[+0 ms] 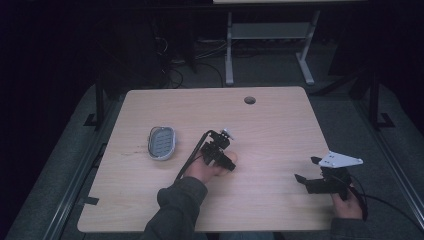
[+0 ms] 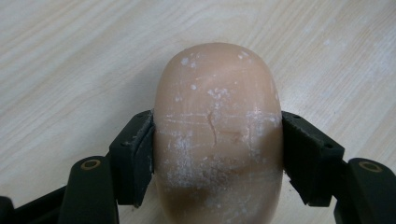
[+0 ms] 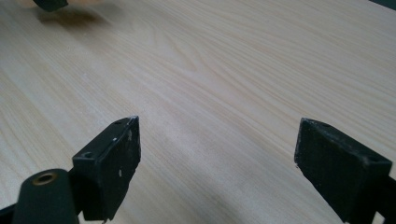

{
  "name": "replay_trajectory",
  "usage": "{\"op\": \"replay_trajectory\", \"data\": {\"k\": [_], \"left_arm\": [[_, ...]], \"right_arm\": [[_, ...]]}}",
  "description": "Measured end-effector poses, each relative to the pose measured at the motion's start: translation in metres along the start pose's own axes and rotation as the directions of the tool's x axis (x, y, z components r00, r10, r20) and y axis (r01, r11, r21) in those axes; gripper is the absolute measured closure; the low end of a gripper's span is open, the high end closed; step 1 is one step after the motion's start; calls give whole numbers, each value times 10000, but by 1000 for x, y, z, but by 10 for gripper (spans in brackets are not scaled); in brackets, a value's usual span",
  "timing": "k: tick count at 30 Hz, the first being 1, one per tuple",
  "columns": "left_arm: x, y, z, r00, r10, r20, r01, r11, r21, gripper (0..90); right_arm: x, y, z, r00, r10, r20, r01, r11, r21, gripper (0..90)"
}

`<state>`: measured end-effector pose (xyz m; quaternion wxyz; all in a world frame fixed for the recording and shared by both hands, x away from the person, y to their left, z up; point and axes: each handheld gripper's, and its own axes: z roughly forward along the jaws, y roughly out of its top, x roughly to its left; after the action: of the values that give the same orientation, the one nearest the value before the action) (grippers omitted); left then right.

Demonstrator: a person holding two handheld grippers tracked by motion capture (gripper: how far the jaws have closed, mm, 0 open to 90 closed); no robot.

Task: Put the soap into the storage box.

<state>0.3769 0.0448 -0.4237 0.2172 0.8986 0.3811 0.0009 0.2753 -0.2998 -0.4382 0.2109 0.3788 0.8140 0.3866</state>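
Observation:
A peach-coloured oval bar of soap (image 2: 217, 135), dusted with white flecks and showing a short crack, lies just above the pale wooden table (image 1: 280, 130). My left gripper (image 2: 217, 140) is shut on the soap, its black pads pressing both long sides. In the high view that gripper (image 1: 223, 155) sits at the table's middle with the soap (image 1: 234, 159) at its tip. A grey oval soap dish (image 1: 161, 142) with a ribbed insert rests to the left of it. My right gripper (image 1: 306, 169) hovers near the front right, and its jaws (image 3: 217, 149) stand open over bare wood.
A round cable hole (image 1: 249, 100) sits near the table's far edge. Behind the table stands another desk's white frame (image 1: 270, 31), with cables on the dark floor. Bare wood stretches between the two grippers.

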Motion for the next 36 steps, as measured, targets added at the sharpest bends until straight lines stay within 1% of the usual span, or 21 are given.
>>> {"op": "replay_trajectory", "data": {"k": [1, 2, 9, 11, 12, 13, 27, 31, 33, 36], "left_arm": [[2, -1, -3, 10000, -42, 74, 42, 10000, -40, 322], [2, -1, -3, 10000, -42, 74, 42, 10000, -40, 323], [9, -8, -19, 9997, -193, 114, 196, 9994, -282, 322], [13, -10, -25, 9996, -196, 186, 201, 9993, -317, 322], [13, -10, -25, 9996, -196, 186, 201, 9993, -317, 322], [15, -12, -28, 9992, -285, 290, 296, 9988, -383, 322], [27, -19, -47, 9958, -642, 650, 694, 9942, -820, 322], [30, -22, -50, 9959, -632, 654, 685, 9943, -819, 322], [32, -24, -53, 9948, -721, 713, 783, 9930, -884, 322], [34, -26, -56, 9946, -733, 739, 799, 9927, -907, 322]], "right_arm": [[0, 0, 0, 10000, -7, 22, 7, 10000, -11, 140], [0, 0, 0, 10000, -22, 29, 22, 10000, -13, 140], [1, 0, 0, 10000, -9, 54, 9, 10000, 20, 140], [1, 0, 1, 10000, -33, 51, 33, 10000, 37, 140], [1, 0, 1, 10000, -33, 51, 33, 10000, 37, 140], [1, 0, 1, 10000, -13, 38, 13, 10000, 36, 140], [-2, -1, 0, 9999, 109, 44, -109, 9999, -35, 140], [-2, -1, 0, 9999, 88, 67, -88, 10000, -38, 140], [-2, -1, -1, 9999, 136, 53, -135, 9999, -50, 140], [-2, -1, -1, 9999, 140, 76, -140, 9999, -53, 140]]}}
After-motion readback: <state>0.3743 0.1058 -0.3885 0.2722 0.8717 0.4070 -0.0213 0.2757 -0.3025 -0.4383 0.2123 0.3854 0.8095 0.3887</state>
